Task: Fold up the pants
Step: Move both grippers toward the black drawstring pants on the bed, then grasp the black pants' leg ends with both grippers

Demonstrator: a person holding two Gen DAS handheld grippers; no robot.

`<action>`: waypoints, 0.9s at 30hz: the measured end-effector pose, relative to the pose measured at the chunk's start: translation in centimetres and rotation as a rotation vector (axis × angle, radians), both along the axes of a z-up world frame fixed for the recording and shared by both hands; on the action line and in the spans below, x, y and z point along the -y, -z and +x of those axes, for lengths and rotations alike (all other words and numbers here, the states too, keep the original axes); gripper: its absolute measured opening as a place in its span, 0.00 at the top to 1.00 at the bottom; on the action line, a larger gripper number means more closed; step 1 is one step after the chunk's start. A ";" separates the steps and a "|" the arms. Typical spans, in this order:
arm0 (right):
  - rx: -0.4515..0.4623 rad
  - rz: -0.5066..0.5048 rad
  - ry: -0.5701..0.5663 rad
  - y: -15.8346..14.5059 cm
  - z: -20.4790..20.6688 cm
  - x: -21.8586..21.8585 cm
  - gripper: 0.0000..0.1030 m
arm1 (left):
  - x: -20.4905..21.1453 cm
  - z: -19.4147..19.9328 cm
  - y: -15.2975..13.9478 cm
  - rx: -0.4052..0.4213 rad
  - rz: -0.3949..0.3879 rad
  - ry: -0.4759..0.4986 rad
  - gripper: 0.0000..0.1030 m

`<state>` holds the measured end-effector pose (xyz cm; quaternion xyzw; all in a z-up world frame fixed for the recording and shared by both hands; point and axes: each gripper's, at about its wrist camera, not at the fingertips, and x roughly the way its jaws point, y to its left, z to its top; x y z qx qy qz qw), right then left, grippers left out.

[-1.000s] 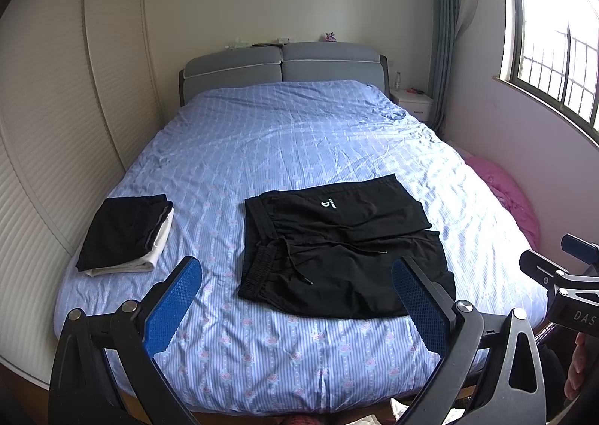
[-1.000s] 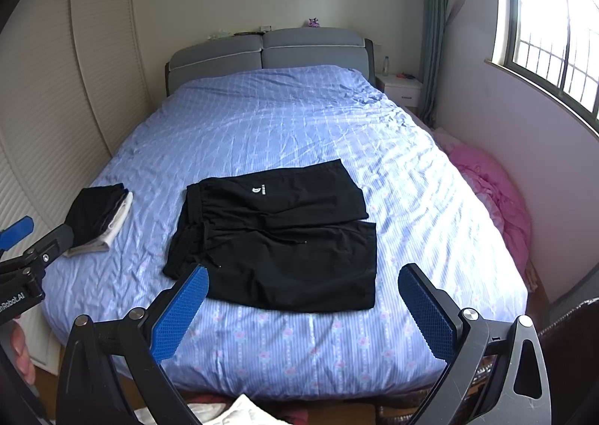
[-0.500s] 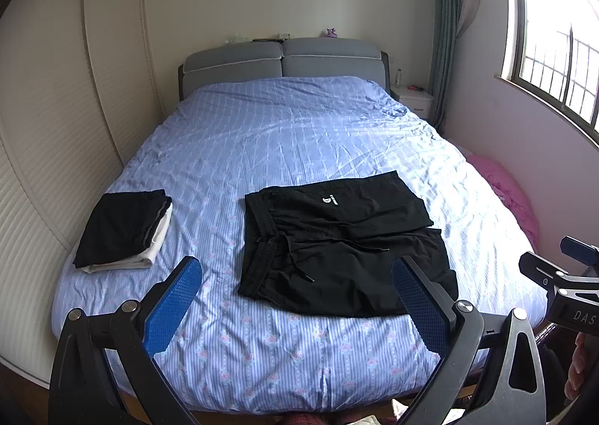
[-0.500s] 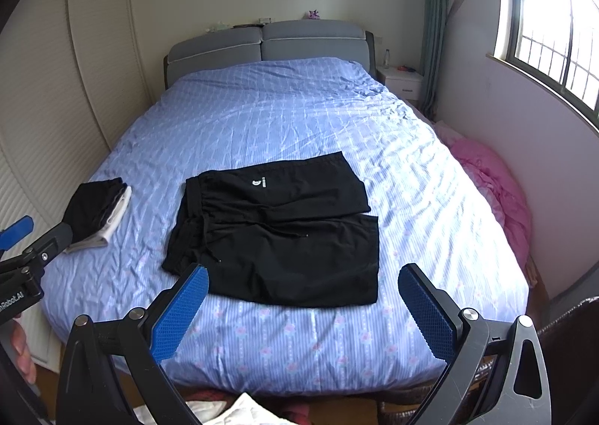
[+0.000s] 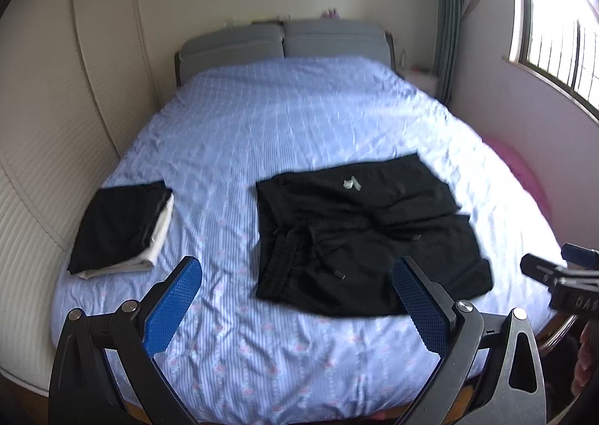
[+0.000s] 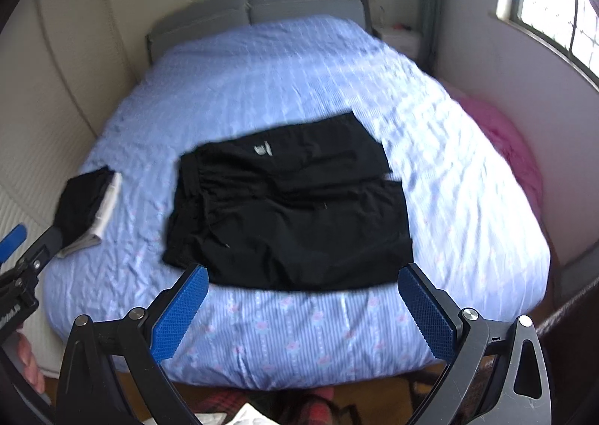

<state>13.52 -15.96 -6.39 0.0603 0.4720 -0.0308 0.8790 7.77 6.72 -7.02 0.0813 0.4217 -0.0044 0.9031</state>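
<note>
Black shorts lie spread flat near the foot of the bed, waistband to the left, legs to the right, a small white logo on the far leg. They also show in the right wrist view. My left gripper is open and empty, held above the foot of the bed short of the shorts. My right gripper is open and empty, just short of the shorts' near edge. Each gripper's body shows at the edge of the other's view.
The bed has a blue striped sheet and a grey headboard. A folded stack of black and white clothes lies at the bed's left edge. A pink heap lies on the floor at right. Wardrobe left, window right.
Both grippers have moved forward and tilted down toward the bed; the shorts now look larger and closer. The frames are motion-blurred. The shorts have not moved.
</note>
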 end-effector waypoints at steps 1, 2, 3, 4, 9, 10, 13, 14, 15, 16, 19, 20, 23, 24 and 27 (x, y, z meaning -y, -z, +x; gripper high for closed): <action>-0.013 0.014 0.011 1.0 0.3 0.0 0.00 | -0.5 0.5 1.0 -0.013 0.007 0.001 0.00; -0.032 0.018 0.024 2.0 0.6 -0.1 0.00 | -0.8 1.0 2.0 -0.036 0.016 -0.001 0.00; -0.059 0.020 0.038 3.4 0.9 -0.1 0.00 | -1.3 1.5 3.2 -0.065 0.023 -0.003 0.00; -0.068 0.024 0.044 4.2 1.1 -0.1 0.00 | -1.7 2.2 4.0 -0.075 0.030 -0.007 0.00; -0.139 0.033 0.094 9.3 3.0 1.0 0.00 | -3.4 5.7 9.6 -0.142 0.027 -0.059 0.00; -0.151 0.040 0.105 10.4 3.5 1.4 0.00 | -3.6 6.3 10.7 -0.142 0.034 -0.076 0.00; -0.182 0.049 0.134 13.5 4.6 2.6 0.01 | -4.2 7.9 14.1 -0.158 0.028 -0.117 0.00; -0.190 0.051 0.143 14.6 4.9 2.9 0.03 | -4.2 8.3 15.2 -0.171 0.024 -0.127 0.00; -0.203 0.054 0.156 16.0 5.3 3.3 0.06 | -4.1 8.8 16.6 -0.190 0.018 -0.137 0.02; -0.213 0.062 0.167 17.2 5.6 3.7 0.07 | -3.6 9.0 18.5 -0.225 -0.012 -0.140 0.02; -0.244 0.088 0.210 20.7 6.4 4.8 0.11 | -2.9 9.9 22.3 -0.283 -0.045 -0.154 0.04; -0.259 0.109 0.211 21.6 6.5 5.0 0.13 | -2.8 10.3 23.3 -0.298 -0.058 -0.154 0.05; -0.284 0.131 0.250 24.4 6.8 6.0 0.16 | -2.2 10.8 26.1 -0.340 -0.065 -0.147 0.07; -0.289 0.135 0.266 25.2 6.8 6.3 0.17 | -2.2 11.1 26.8 -0.350 -0.071 -0.146 0.09; -0.293 0.151 0.310 27.2 7.1 7.5 0.20 | -2.4 12.1 28.5 -0.374 -0.099 -0.160 0.09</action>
